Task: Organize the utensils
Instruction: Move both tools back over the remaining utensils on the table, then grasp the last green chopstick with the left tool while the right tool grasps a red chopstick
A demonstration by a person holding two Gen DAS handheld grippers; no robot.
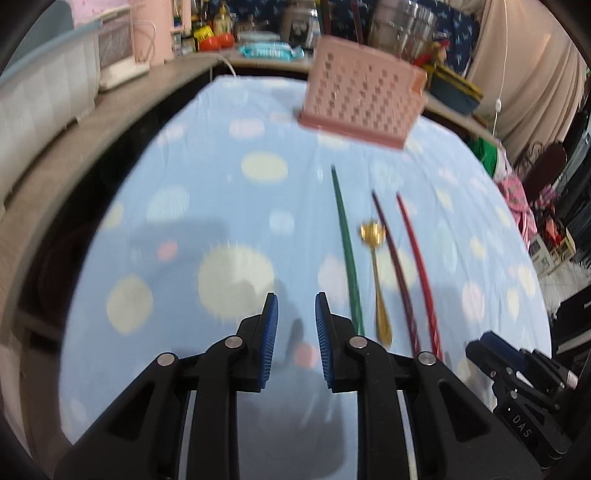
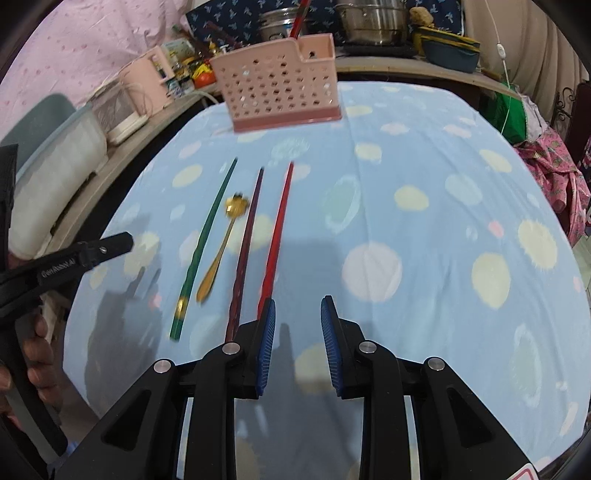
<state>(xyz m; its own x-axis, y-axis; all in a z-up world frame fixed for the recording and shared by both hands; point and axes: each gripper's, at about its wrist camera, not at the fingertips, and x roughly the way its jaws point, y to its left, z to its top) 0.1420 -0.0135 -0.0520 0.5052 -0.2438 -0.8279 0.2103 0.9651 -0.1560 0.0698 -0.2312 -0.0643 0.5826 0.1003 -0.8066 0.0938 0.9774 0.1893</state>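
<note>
A pink perforated utensil basket (image 1: pixel 360 99) (image 2: pixel 280 85) stands at the far side of the blue dotted tablecloth (image 1: pixel 221 184) (image 2: pixel 424 184); a red stick stands in it in the right wrist view. A green chopstick (image 1: pixel 345 243) (image 2: pixel 208 236), a gold spoon (image 1: pixel 376 273) (image 2: pixel 223 240), a dark purple chopstick (image 1: pixel 393 258) (image 2: pixel 247 243) and a red chopstick (image 1: pixel 415 258) (image 2: pixel 279 229) lie side by side. My left gripper (image 1: pixel 295 306) is open and empty, left of them. My right gripper (image 2: pixel 298 310) is open and empty, just right of the red chopstick's near end.
A wooden shelf (image 1: pixel 51 155) runs along the left and back, with a grey-blue tub (image 1: pixel 40 88), a pink appliance (image 1: pixel 147 33), jars and steel pots (image 2: pixel 373 18). Pink and green cloth (image 2: pixel 554 162) lies off the right edge. The other gripper (image 1: pixel 517 373) (image 2: pixel 74 258) shows in each view.
</note>
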